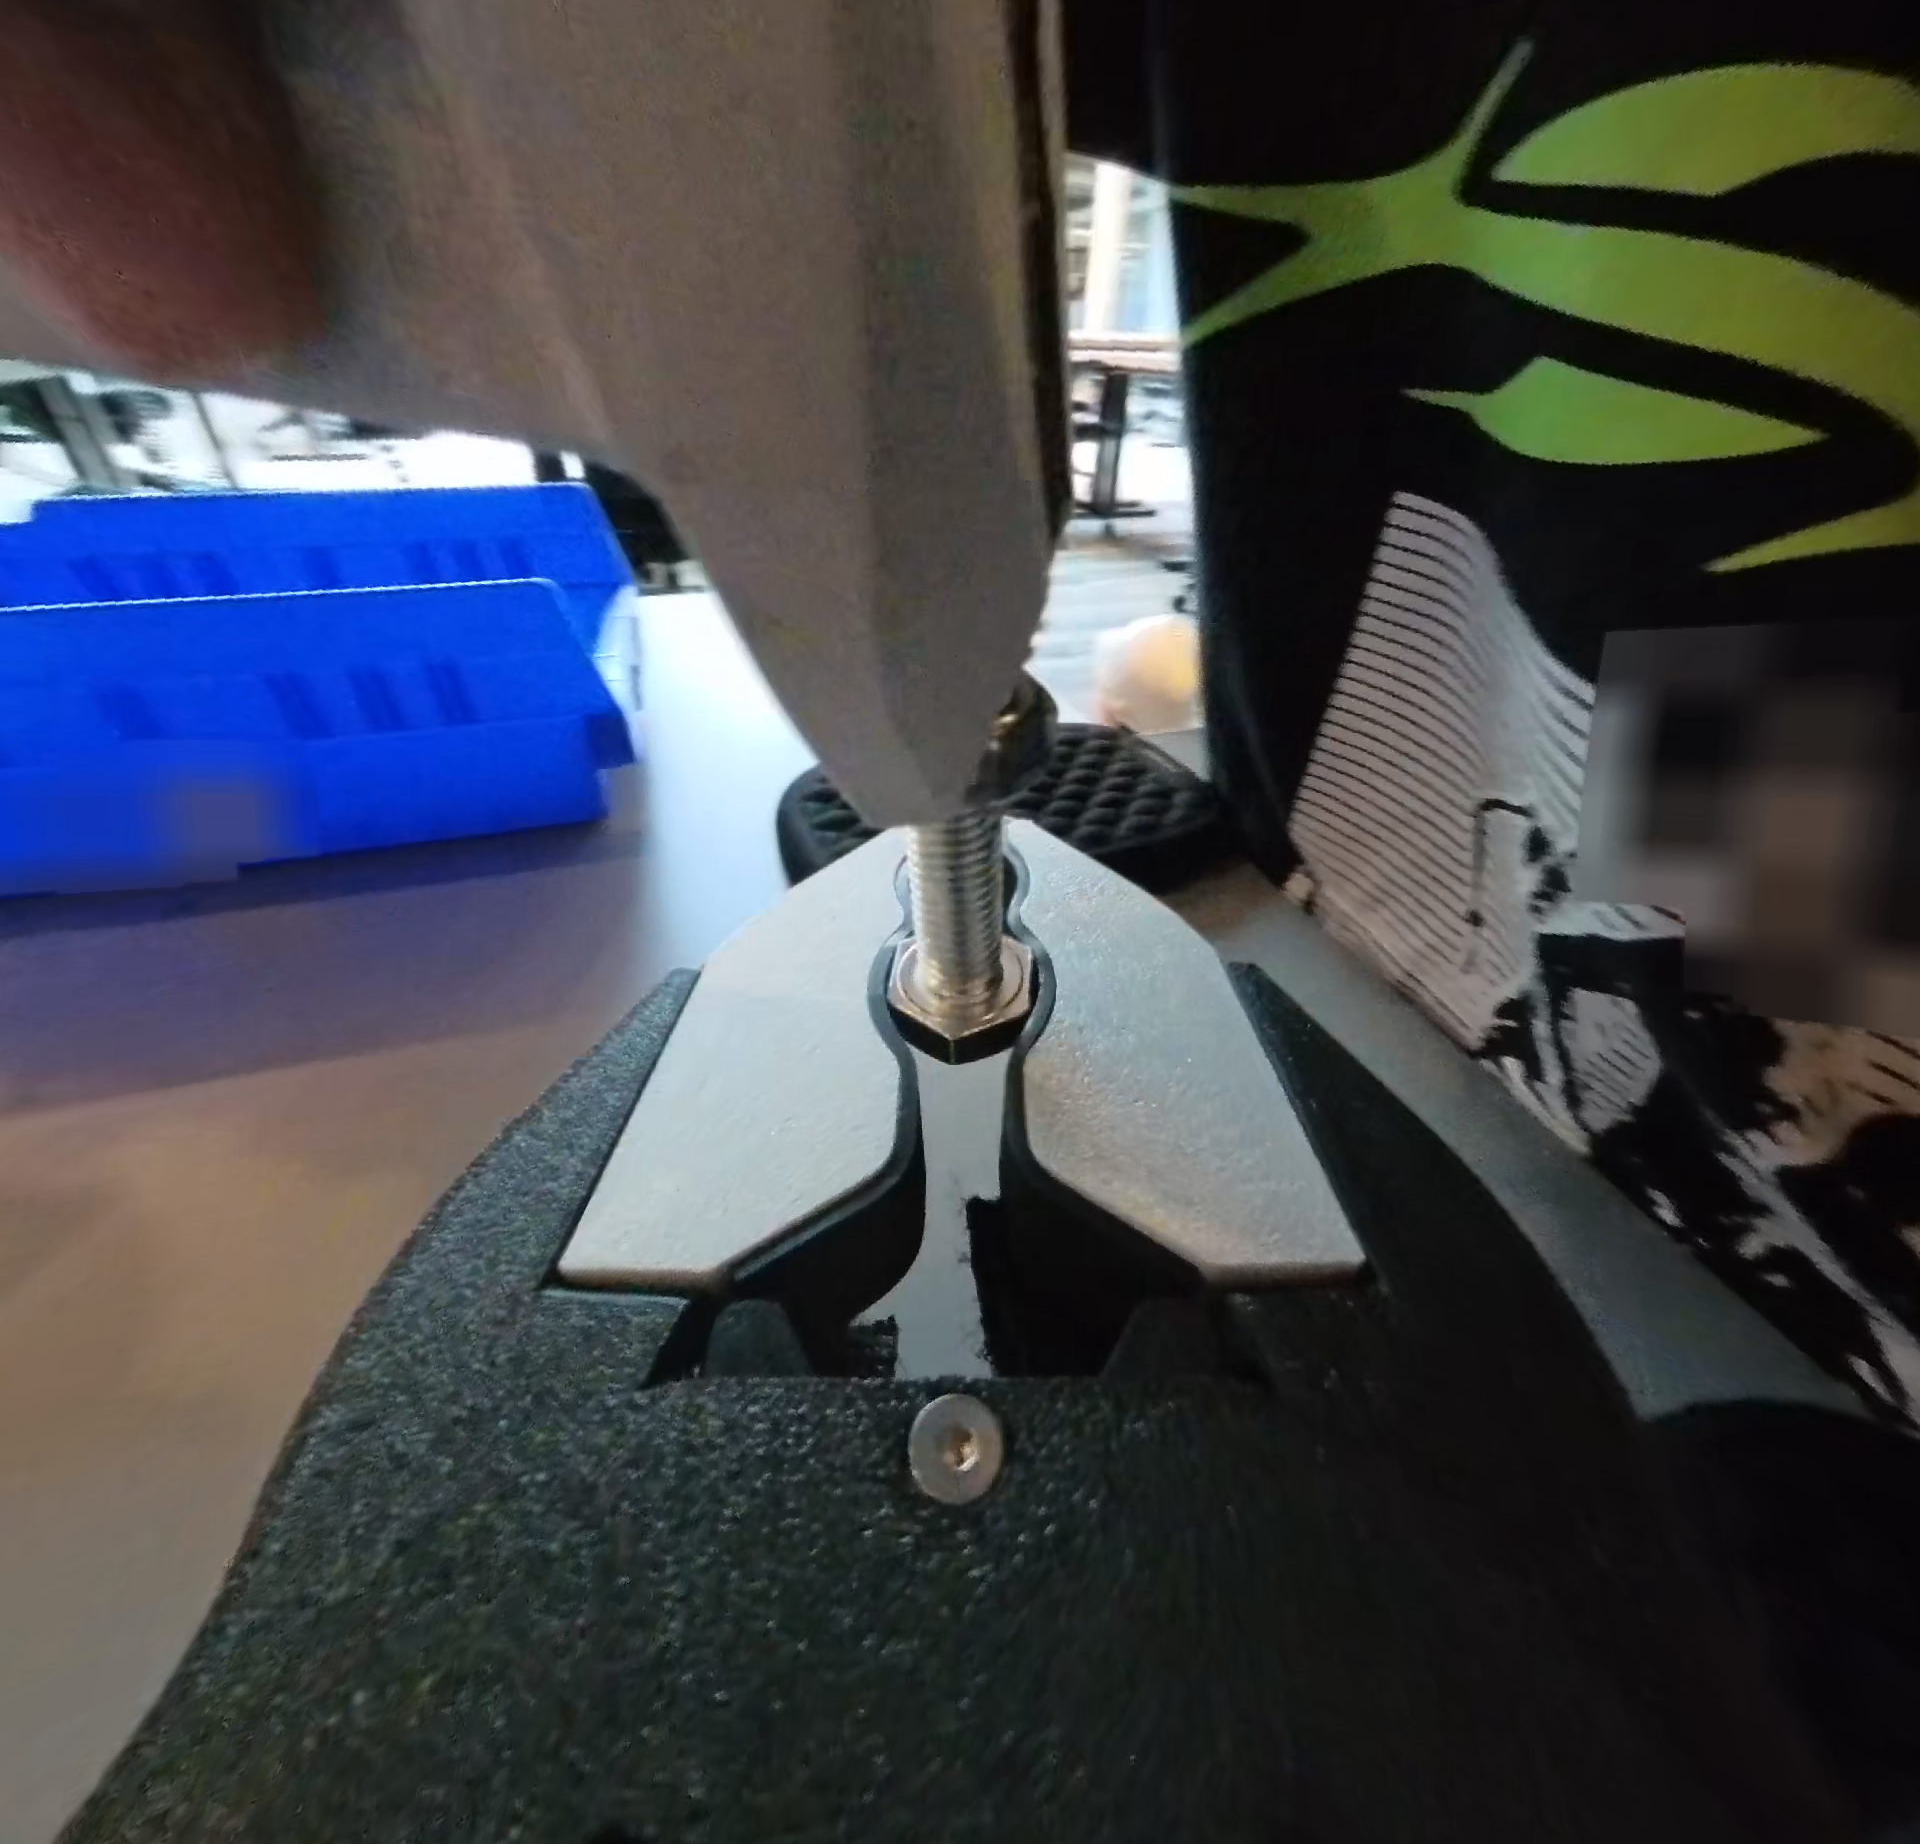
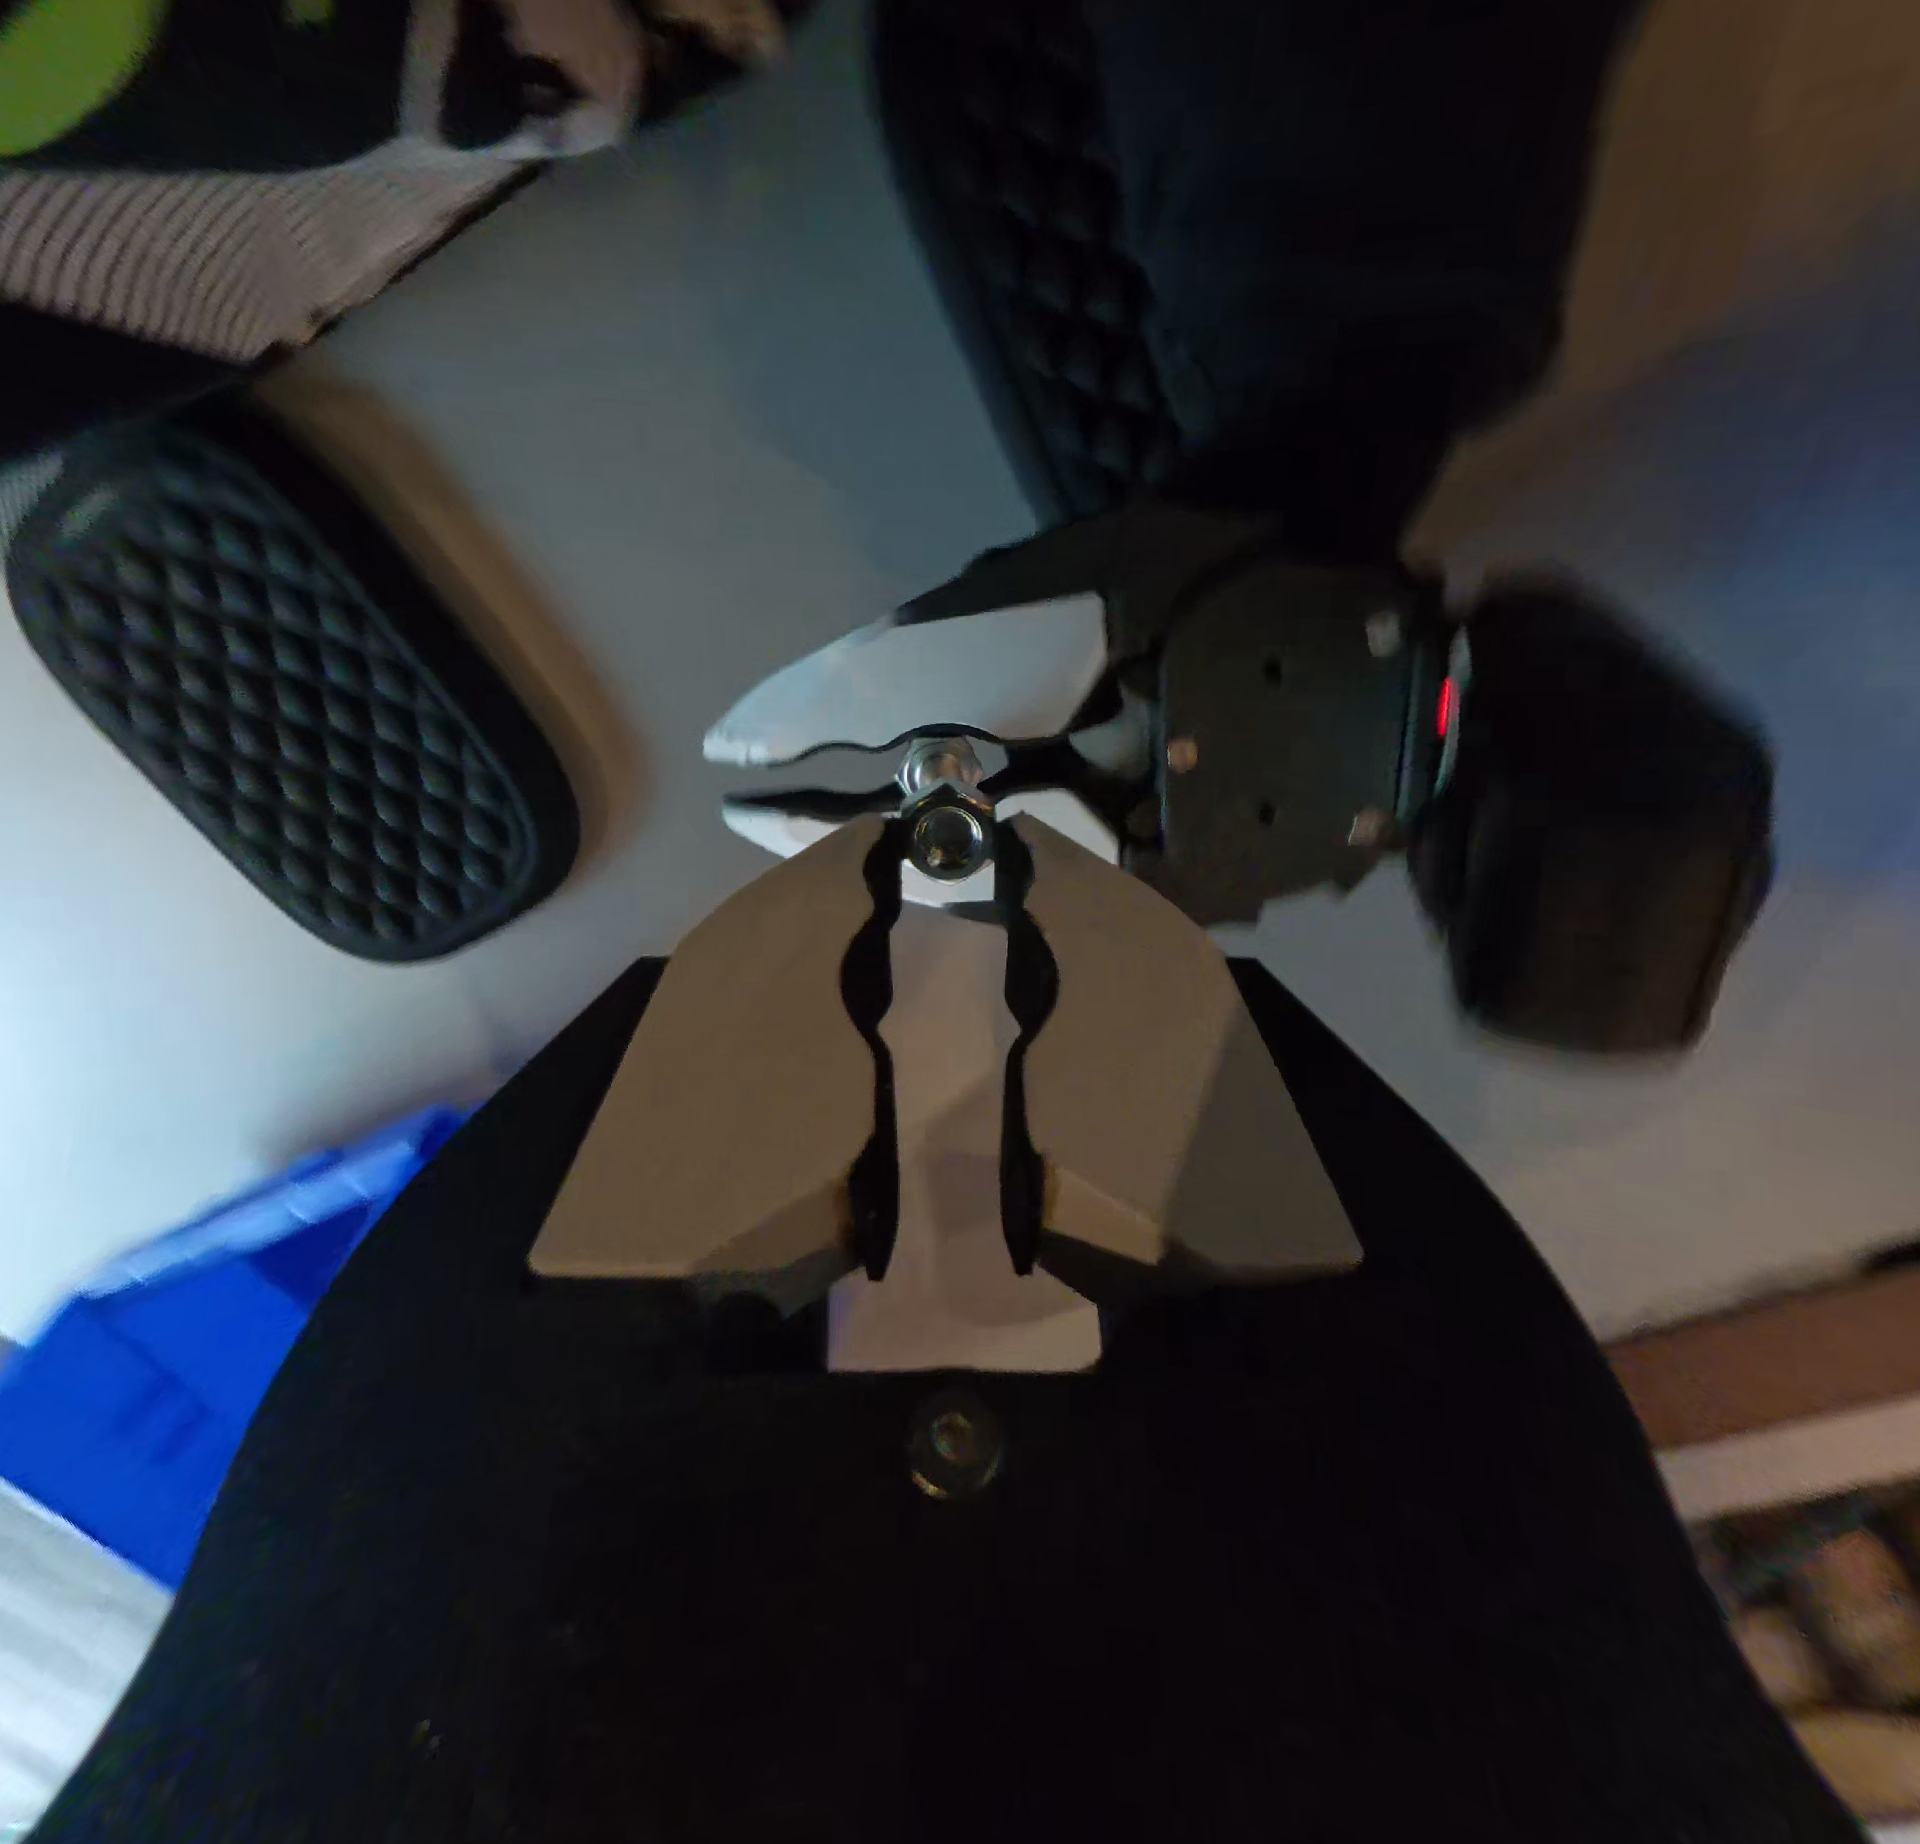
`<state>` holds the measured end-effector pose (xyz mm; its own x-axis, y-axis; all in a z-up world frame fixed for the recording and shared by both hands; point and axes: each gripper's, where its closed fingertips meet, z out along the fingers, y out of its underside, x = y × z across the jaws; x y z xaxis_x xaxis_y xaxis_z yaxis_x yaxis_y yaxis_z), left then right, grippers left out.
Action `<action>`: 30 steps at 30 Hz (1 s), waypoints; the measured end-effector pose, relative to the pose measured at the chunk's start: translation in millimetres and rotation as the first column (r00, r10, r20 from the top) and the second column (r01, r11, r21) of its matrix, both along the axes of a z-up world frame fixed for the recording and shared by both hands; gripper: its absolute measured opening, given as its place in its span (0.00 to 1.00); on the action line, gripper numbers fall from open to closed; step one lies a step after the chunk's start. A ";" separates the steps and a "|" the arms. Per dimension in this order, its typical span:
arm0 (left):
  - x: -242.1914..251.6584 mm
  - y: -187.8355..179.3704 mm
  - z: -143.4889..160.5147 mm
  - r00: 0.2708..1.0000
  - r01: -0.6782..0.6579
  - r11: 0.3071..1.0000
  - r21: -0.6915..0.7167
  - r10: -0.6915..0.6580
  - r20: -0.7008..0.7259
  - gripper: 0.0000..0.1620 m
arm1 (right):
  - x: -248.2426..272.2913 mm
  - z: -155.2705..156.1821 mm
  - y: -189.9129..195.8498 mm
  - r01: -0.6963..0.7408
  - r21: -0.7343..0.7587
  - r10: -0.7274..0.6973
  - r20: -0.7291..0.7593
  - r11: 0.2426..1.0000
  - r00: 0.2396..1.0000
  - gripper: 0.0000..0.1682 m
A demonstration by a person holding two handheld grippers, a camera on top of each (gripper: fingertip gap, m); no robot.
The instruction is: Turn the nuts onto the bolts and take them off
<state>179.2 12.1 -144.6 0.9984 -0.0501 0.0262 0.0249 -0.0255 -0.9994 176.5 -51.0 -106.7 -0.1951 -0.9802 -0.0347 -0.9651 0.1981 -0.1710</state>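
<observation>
My left gripper (image 1: 961,849) is shut on a silver bolt (image 1: 958,921). Its hex head sits in the notch between the jaws and the threaded shaft points up. My right gripper comes down from above, and one grey finger (image 1: 810,392) covers the shaft's top. A dark nut (image 1: 1013,729) peeks out beside that finger's tip. In the right wrist view, my right gripper (image 2: 943,838) is shut on the nut (image 2: 943,847), seen end-on over the bolt (image 2: 925,760). The left gripper (image 2: 727,771) shows beyond it, holding the bolt.
Blue plastic bins (image 1: 291,703) stand on the grey table (image 1: 312,1119) at the left. A black textured oval pad (image 2: 291,693) lies on the table behind the grippers (image 1: 1122,797). A person in a black shirt with a green print (image 1: 1558,236) stands close on the right. My hands' fingertips stand some 7 cm from each other.
</observation>
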 end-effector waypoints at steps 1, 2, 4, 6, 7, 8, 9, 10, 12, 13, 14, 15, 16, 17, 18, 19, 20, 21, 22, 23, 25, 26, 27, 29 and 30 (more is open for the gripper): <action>-5.4 -1.5 0.4 0.999 -0.040 0.999 0.000 0.040 -0.001 0.06 | -3.1 0.2 -1.5 0.061 0.002 -0.061 -0.002 0.998 0.998 0.10; -11.8 -2.8 0.6 0.996 -0.090 0.996 -0.001 0.090 -0.007 0.06 | -6.2 0.4 -3.0 0.124 0.005 -0.124 -0.007 0.992 0.992 0.10; -23.3 -5.9 0.8 0.983 -0.182 0.983 -0.005 0.182 -0.016 0.06 | -12.0 0.7 -5.9 0.244 0.007 -0.244 -0.016 0.970 0.970 0.10; -35.3 -10.2 1.5 0.961 -0.277 0.961 -0.006 0.276 -0.024 0.06 | -18.2 1.5 -9.2 0.366 -0.001 -0.366 -0.026 0.931 0.930 0.10; -41.4 -12.6 1.7 0.946 -0.323 0.946 -0.008 0.323 -0.024 0.06 | -21.5 1.7 -10.7 0.426 -0.006 -0.426 -0.029 0.905 0.904 0.10; -48.7 -15.5 1.1 0.926 -0.378 0.926 -0.015 0.377 -0.027 0.06 | -26.0 1.6 -12.0 0.481 -0.015 -0.481 -0.037 0.876 0.876 0.10; -54.9 -17.9 0.0 0.906 -0.423 0.906 -0.026 0.422 -0.027 0.06 | -30.2 1.1 -12.4 0.527 -0.023 -0.528 -0.046 0.849 0.848 0.10; -60.9 -20.5 -1.2 0.884 -0.467 0.883 -0.036 0.466 -0.029 0.06 | -33.4 0.5 -13.6 0.573 -0.031 -0.574 -0.046 0.819 0.818 0.10; -70.4 -24.3 -4.8 0.843 -0.539 0.840 -0.062 0.537 -0.038 0.06 | -39.0 -1.6 -13.6 0.647 -0.042 -0.648 -0.053 0.762 0.760 0.10; -74.5 -26.1 -6.7 0.821 -0.571 0.818 -0.074 0.569 -0.045 0.06 | -41.3 -2.9 -13.6 0.679 -0.045 -0.681 -0.055 0.732 0.730 0.10; -78.1 -27.8 -8.3 0.800 -0.600 0.796 -0.084 0.598 -0.049 0.06 | -43.4 -3.9 -13.8 0.712 -0.048 -0.714 -0.051 0.700 0.699 0.10; -80.9 -29.2 -9.1 0.784 -0.621 0.779 -0.088 0.619 -0.049 0.06 | -44.9 -4.5 -14.3 0.745 -0.048 -0.746 -0.041 0.666 0.665 0.10; -84.0 -31.3 -9.7 0.764 -0.645 0.759 -0.092 0.643 -0.046 0.06 | -47.0 -4.9 -15.2 0.779 -0.052 -0.781 -0.030 0.625 0.624 0.10; -86.2 -32.7 -10.0 0.751 -0.660 0.745 -0.093 0.659 -0.042 0.06 | -48.3 -5.1 -16.0 0.811 -0.050 -0.812 -0.016 0.584 0.584 0.10; -87.8 -33.8 -10.3 0.738 -0.673 0.733 -0.095 0.673 -0.038 0.06 | -49.4 -5.4 -16.3 0.839 -0.047 -0.840 -0.005 0.542 0.543 0.10; -89.4 -34.8 -11.2 0.726 -0.687 0.720 -0.100 0.687 -0.043 0.06 | -50.0 -5.9 -16.4 0.862 -0.042 -0.863 0.005 0.505 0.506 0.10; -90.2 -35.0 -12.4 0.718 -0.695 0.711 -0.108 0.694 -0.052 0.06 | -50.1 -6.9 -15.6 0.878 -0.035 -0.879 0.011 0.477 0.477 0.10; -89.8 -33.8 -13.7 0.722 -0.691 0.714 -0.114 0.690 -0.056 0.06 | -50.2 -7.8 -14.2 0.887 -0.029 -0.887 0.011 0.461 0.461 0.10; -88.7 -32.0 -14.4 0.732 -0.680 0.724 -0.117 0.680 -0.049 0.06 | -49.9 -8.5 -12.9 0.889 -0.028 -0.889 0.010 0.457 0.458 0.10; -88.0 -30.7 -14.6 0.740 -0.672 0.732 -0.117 0.672 -0.044 0.06 | -50.1 -8.7 -12.5 0.888 -0.031 -0.889 0.011 0.458 0.458 0.10; -85.8 -27.9 -15.0 0.761 -0.647 0.753 -0.117 0.648 -0.034 0.06 | -49.6 -9.1 -10.8 0.880 -0.033 -0.881 0.006 0.473 0.473 0.10; -83.5 -25.7 -14.5 0.776 -0.630 0.769 -0.114 0.630 -0.034 0.06 | -48.5 -8.3 -10.3 0.873 -0.032 -0.873 0.008 0.487 0.487 0.11; -79.8 -22.2 -14.5 0.798 -0.600 0.792 -0.113 0.601 -0.030 0.06 | -47.2 -7.2 -9.8 0.860 -0.032 -0.860 0.008 0.509 0.510 0.22; -67.9 -13.9 -11.9 0.858 -0.514 0.853 -0.091 0.514 -0.023 0.06 | -44.4 -0.8 -8.1 0.795 -0.041 -0.796 0.006 0.605 0.606 0.30; -59.3 -9.6 -6.7 0.889 -0.458 0.887 -0.058 0.457 -0.032 0.06 | -42.7 4.1 -7.7 0.736 -0.059 -0.736 0.013 0.675 0.676 0.32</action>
